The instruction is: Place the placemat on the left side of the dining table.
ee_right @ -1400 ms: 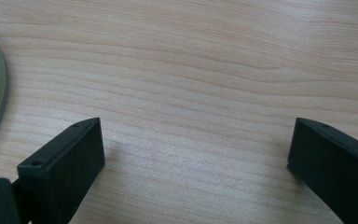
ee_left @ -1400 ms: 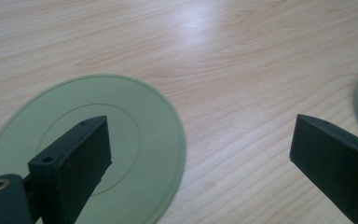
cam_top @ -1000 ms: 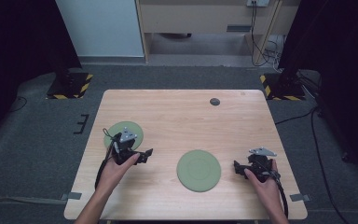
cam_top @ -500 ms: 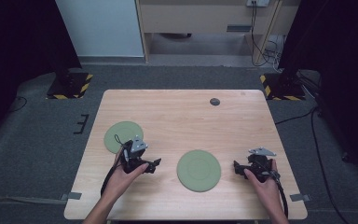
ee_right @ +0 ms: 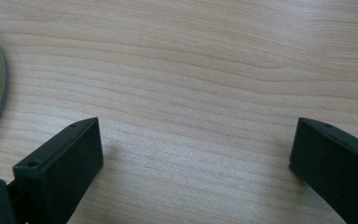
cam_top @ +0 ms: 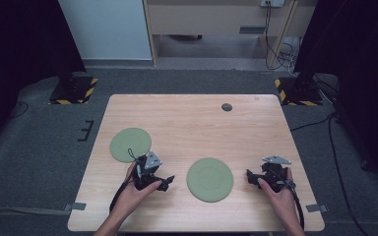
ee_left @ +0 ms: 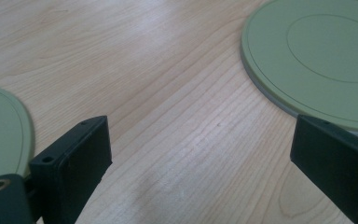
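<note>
My left gripper (cam_top: 166, 183): held low over the table (cam_top: 197, 123) near its front edge, forearm coming in from the bottom at a slant toward the right, jaws pointing right toward the centre plate (cam_top: 209, 179). Jaws spread wide, nothing between them but bare wood; the same shows in the left gripper view (ee_left: 200, 158).

My right gripper (cam_top: 250, 176): held at the front right of the table, hand wrapped around the body from behind, jaws pointing left toward the same plate. Jaws spread wide over bare wood, holding nothing.

Centre plate: green, round, flat on the table between the two grippers, just beside each, touching neither.

Second green plate (cam_top: 130, 145): flat, left of centre, just behind my left hand (cam_top: 137, 189).

Small dark disc (cam_top: 227, 107): near the far edge, well apart.
</note>
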Demonstrator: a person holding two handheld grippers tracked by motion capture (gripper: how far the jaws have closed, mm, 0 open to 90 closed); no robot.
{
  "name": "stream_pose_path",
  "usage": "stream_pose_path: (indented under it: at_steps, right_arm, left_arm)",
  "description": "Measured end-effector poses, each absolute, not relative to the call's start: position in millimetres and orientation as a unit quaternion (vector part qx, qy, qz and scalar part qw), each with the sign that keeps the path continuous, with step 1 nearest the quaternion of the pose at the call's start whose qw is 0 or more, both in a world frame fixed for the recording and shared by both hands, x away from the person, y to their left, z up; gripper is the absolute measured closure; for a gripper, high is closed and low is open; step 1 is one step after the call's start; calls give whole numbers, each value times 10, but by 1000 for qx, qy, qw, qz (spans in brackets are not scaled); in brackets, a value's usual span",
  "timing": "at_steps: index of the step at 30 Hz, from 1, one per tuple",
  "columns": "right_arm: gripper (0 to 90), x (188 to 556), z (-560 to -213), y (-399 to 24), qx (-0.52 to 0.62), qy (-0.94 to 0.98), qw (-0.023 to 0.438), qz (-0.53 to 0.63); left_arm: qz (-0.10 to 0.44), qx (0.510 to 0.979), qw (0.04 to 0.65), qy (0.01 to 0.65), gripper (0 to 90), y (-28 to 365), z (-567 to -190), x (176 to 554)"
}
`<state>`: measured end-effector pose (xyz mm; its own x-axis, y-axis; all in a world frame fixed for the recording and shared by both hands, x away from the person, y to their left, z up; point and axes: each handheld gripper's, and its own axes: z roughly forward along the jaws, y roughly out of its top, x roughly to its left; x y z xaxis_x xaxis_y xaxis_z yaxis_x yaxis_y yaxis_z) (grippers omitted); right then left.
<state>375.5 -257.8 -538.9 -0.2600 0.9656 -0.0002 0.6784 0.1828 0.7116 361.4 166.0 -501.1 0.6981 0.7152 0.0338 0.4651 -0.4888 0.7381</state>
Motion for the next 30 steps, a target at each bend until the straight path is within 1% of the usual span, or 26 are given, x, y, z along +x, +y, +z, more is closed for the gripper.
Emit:
stream_pose_path:
  at_steps: [13, 19, 23, 26, 30]
  right_arm:
    - [26, 3755, -5389, -2581, 560, 733, 234, 306]
    - [25, 3755, -5389, -2581, 560, 733, 234, 306]
    - [25, 3754, -5389, -2581, 560, 733, 233, 306]
    - [25, 3753, -5389, -2579, 560, 733, 234, 306]
    - [24, 3752, -5388, -2579, 560, 734, 234, 305]
  left_arm:
    - [160, 865, 353, 320, 41, 1363, -5195, 3595]
    - [152, 871, 342, 317, 40, 1270, -5320, 3621]
    - [149, 868, 349, 321, 17, 1266, -5341, 3633]
    - [132, 862, 355, 338, 7, 1288, -5365, 3666]
    - [137, 860, 351, 345, 0, 1275, -5365, 3660]
